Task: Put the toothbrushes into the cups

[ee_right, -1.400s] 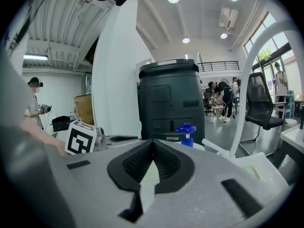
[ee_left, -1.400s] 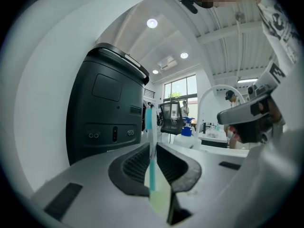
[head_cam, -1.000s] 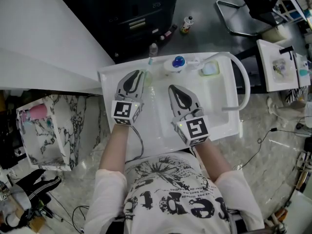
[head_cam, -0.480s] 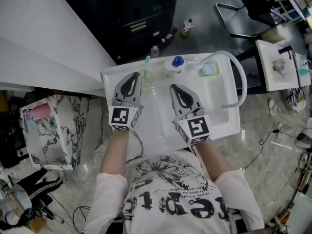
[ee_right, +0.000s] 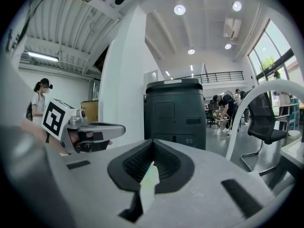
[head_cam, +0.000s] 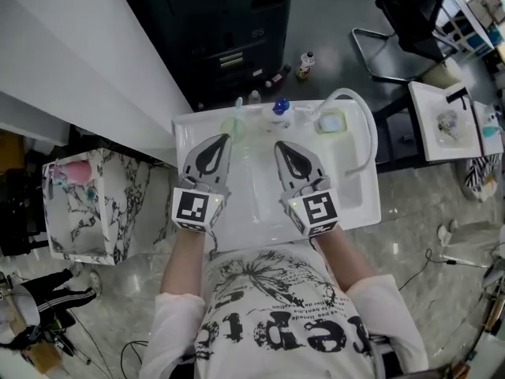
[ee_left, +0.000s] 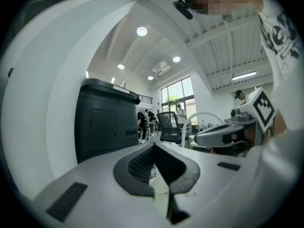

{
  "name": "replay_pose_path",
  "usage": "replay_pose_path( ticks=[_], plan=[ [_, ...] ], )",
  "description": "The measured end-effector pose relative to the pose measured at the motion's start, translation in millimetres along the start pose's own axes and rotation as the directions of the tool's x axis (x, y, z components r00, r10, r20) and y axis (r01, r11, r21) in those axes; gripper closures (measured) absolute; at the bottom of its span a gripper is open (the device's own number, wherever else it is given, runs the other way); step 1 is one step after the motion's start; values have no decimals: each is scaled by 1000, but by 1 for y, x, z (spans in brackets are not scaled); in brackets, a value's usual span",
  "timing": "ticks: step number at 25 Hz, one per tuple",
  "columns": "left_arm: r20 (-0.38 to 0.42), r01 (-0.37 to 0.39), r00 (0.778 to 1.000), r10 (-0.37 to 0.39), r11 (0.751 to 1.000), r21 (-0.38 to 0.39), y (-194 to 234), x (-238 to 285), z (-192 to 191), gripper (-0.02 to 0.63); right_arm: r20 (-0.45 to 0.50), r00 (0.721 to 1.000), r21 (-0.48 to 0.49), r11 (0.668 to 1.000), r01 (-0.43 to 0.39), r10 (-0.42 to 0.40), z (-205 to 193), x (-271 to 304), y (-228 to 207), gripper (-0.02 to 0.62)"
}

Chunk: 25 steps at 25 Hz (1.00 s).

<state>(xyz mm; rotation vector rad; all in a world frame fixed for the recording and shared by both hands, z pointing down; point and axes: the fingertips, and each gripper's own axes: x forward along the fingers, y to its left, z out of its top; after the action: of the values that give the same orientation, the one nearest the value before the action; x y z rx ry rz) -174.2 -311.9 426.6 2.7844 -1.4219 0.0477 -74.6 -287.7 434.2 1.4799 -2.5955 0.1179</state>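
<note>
near the upper edge of the white basin (head_cam: 351, 200), just above the left gripper's tips, a pale green see-through cup (head_cam: 233, 126) is so faint that its rim is hard to make out. a thin teal toothbrush (head_cam: 239, 103) rises from about that spot; whether it stands inside the cup cannot be told. toward the basin's upper right sits a second cup (head_cam: 331, 122), pale green, its contents too small to read. between the two is a blue-topped fitting (head_cam: 280, 106) of unclear kind.

counted in the head view: two cups, one toothbrush, two grippers. the left gripper (head_cam: 223, 137) and the right gripper (head_cam: 279, 144) hover side by side over the middle of the basin, tips toward its upper edge, well short of both cups. each gripper view shows its own jaws pressed together at the tips with nothing between them. those views look out past the jaws at a dark cabinet (ee_right: 175, 110), and a white hose (ee_right: 235, 115) arches at the right of the right gripper view, its far end cut off by the frame.
</note>
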Motion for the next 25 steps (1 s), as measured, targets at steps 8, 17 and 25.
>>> replay_pose_path(
  ticks=[8,17,25],
  plan=[
    [10,-74,997,73,997,15,-21,-37,41,595,61,998,-33,999,-29,31,24,-27,0,603],
    [-48,-72,996,75,996,59,-51,-56,53,595,69,996,-82,995,-54,59,29,-45,0,603],
    [-47,-89,995,91,995,39,-52,-55,50,595,85,993,-82,994,-75,82,32,-48,2,604]
  ],
)
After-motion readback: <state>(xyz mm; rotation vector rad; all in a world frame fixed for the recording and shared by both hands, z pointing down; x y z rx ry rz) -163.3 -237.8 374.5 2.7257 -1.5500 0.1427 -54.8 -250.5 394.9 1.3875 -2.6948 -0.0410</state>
